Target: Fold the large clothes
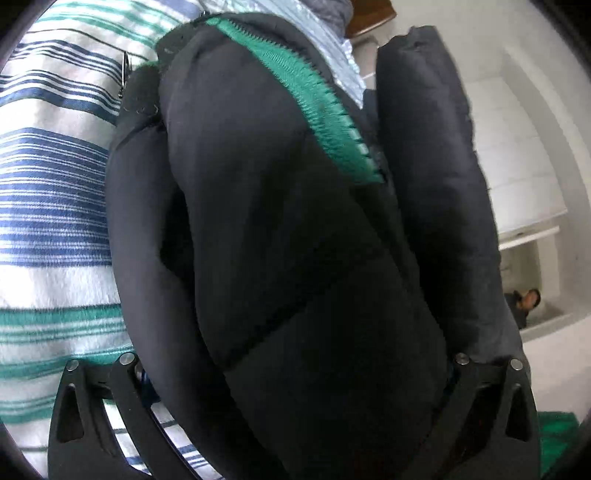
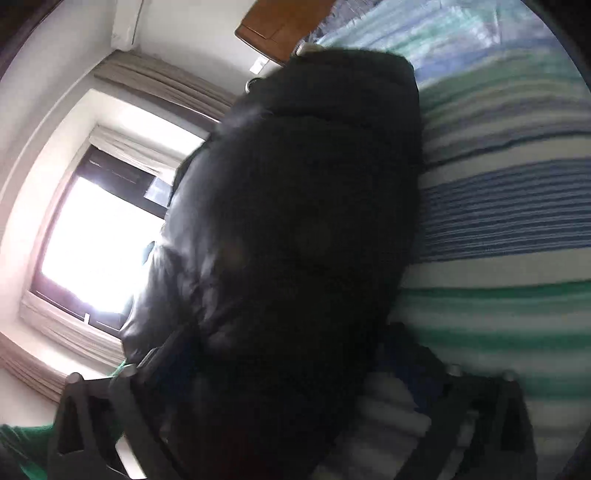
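A black padded jacket [image 1: 295,240] with a green zipper [image 1: 314,96] fills the left wrist view, bunched and lifted above a striped bed cover [image 1: 55,192]. My left gripper [image 1: 295,424] is shut on the jacket; its fabric bulges between the two black fingers [image 1: 129,406]. In the right wrist view the same black jacket [image 2: 295,240] fills the middle. My right gripper [image 2: 291,424] is also shut on the jacket, and the fabric hides the fingertips. The view is blurred.
The bed cover [image 2: 498,221] has blue, green and white stripes. A bright window [image 2: 96,240] with beige curtains is to the left in the right wrist view. A wooden headboard [image 2: 269,26] is at the far end. White walls and shelves [image 1: 524,221] are at right.
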The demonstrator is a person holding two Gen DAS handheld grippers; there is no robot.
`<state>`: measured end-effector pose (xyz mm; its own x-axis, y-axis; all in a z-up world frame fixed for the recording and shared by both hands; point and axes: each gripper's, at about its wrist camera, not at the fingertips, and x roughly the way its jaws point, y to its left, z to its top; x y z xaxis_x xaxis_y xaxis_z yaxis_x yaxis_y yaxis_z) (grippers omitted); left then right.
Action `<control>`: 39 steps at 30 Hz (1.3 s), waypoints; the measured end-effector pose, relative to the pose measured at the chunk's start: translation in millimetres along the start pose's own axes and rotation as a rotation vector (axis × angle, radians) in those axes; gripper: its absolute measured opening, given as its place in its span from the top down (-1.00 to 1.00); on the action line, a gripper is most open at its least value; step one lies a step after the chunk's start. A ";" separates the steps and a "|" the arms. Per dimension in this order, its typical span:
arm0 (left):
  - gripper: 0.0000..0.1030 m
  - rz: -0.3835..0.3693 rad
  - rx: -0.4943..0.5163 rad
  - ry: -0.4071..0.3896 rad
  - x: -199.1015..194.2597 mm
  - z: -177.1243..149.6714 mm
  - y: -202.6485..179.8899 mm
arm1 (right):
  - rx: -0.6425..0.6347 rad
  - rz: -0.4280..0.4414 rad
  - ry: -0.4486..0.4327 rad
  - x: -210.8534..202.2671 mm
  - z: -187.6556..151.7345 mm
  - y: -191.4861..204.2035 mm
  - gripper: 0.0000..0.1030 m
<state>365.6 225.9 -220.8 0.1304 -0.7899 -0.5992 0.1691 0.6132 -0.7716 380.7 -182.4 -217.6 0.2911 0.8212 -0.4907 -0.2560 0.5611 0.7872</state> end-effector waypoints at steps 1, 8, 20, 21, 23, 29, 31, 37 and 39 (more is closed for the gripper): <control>-0.99 0.002 -0.003 0.001 1.2 0.4 0.3 | -0.002 0.002 -0.005 2.9 1.5 1.1 -1.00; -0.79 0.073 -0.004 -0.055 9.9 -3.3 -9.2 | -0.058 -0.059 -0.007 18.8 5.8 25.5 -0.66; 0.14 0.112 0.082 -0.188 -5.3 -37.5 -64.4 | -0.333 -0.179 -0.087 -9.7 -12.9 106.3 -0.27; 0.14 0.111 0.096 -0.201 -8.3 -40.3 -73.2 | -0.348 -0.174 -0.096 -15.1 -13.4 110.8 -0.27; 0.14 0.113 0.122 -0.223 -13.8 -41.3 -89.3 | -0.381 -0.162 -0.119 -27.1 -12.0 121.4 -0.27; 0.14 0.128 0.197 -0.298 -23.4 5.7 -135.2 | -0.464 -0.102 -0.174 -45.6 46.7 143.7 -0.27; 0.14 0.135 0.219 -0.328 -26.2 39.4 -146.6 | -0.496 -0.088 -0.188 -45.0 77.3 145.1 -0.27; 0.13 0.159 0.236 -0.353 -18.2 136.0 -144.1 | -0.503 -0.058 -0.205 -37.1 173.1 109.7 -0.27; 0.11 0.168 0.228 -0.341 -0.5 168.3 -134.5 | -0.476 -0.056 -0.187 -25.7 202.4 83.3 -0.28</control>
<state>507.2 143.8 -80.8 0.4825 -0.6580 -0.5781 0.3241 0.7473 -0.5802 538.5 -177.7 -63.8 0.4649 0.7806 -0.4177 -0.6139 0.6242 0.4832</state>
